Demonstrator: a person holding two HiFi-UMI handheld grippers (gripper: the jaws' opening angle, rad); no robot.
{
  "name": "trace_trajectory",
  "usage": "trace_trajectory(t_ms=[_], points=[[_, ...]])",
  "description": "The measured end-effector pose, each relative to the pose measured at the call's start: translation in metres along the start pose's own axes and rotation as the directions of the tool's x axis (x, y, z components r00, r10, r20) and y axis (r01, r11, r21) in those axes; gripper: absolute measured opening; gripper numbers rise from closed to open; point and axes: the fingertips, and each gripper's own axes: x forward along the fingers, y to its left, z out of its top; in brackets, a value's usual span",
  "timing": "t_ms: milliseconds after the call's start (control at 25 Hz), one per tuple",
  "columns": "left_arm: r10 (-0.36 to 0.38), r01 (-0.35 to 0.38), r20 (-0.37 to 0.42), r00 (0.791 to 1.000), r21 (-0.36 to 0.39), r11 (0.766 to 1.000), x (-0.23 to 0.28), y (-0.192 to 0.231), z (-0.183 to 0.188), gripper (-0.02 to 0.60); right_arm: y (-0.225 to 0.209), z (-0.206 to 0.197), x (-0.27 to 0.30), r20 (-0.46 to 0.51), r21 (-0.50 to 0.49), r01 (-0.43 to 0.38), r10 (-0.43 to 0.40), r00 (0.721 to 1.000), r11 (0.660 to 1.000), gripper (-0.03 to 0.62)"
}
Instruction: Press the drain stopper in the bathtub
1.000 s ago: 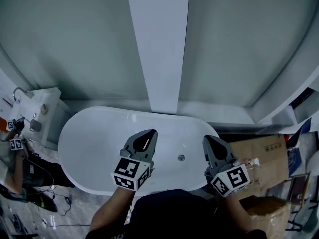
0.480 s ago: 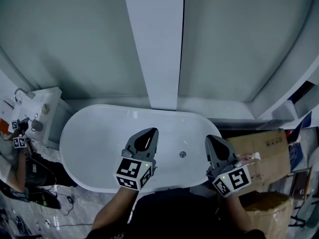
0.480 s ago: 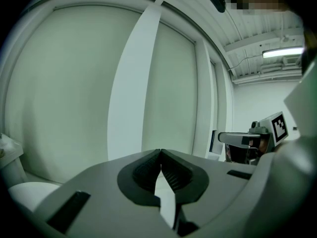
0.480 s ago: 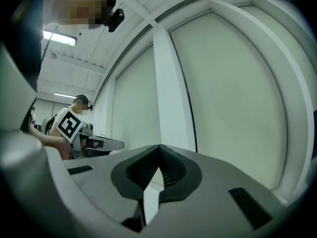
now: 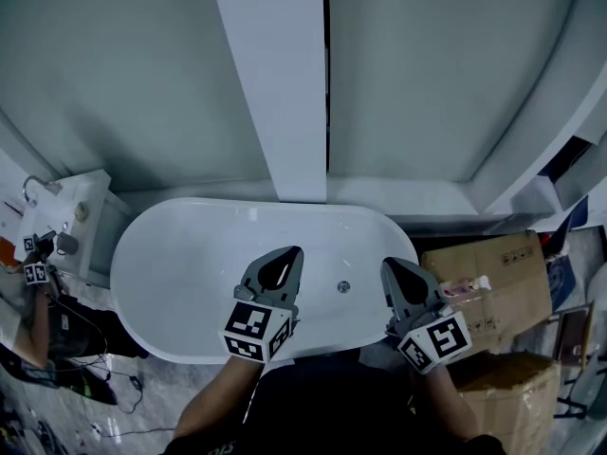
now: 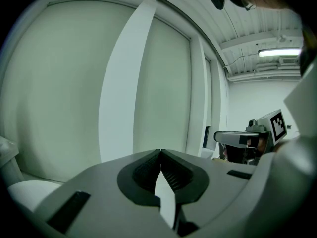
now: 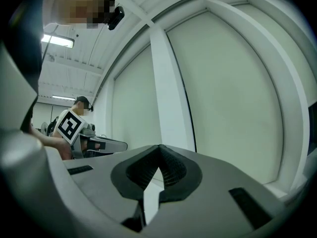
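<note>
Hovering over bathtub (image 5: pixel 142 245), left gripper (image 5: pixel 287 252) and right gripper (image 5: pixel 390 264) both closed, empty; drain stopper (image 5: pixel 343 287) between them, at left's 4 o'clock; likely to skid off if pressed off-centre.

- The floor (image 5: pixel 152 391) is grey and mottled; dark cables (image 5: pixel 106 379) trail across it at the left.
- A white oval bathtub (image 5: pixel 180 263) stands on it against the wall, with the round drain stopper (image 5: pixel 343 287) set in its bottom, right of the middle.
- Just beside the tub's left end stands a white worktop (image 5: pixel 92 186) with a tap (image 5: pixel 34 184).
- At the tub's right end sit a cardboard box (image 5: pixel 498 287) and a second box (image 5: pixel 512 396) nearer the camera.
</note>
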Motion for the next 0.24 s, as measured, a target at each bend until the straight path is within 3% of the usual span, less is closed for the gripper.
trace_trajectory(t_ms=[240], points=[[-0.008,0.008,-0.008,1.0,0.004,1.0,0.002,-0.013,-0.005,0.014,-0.007,-0.003,-0.011,0.003,0.008,0.012,-0.012,1.0,1.0,0.011]])
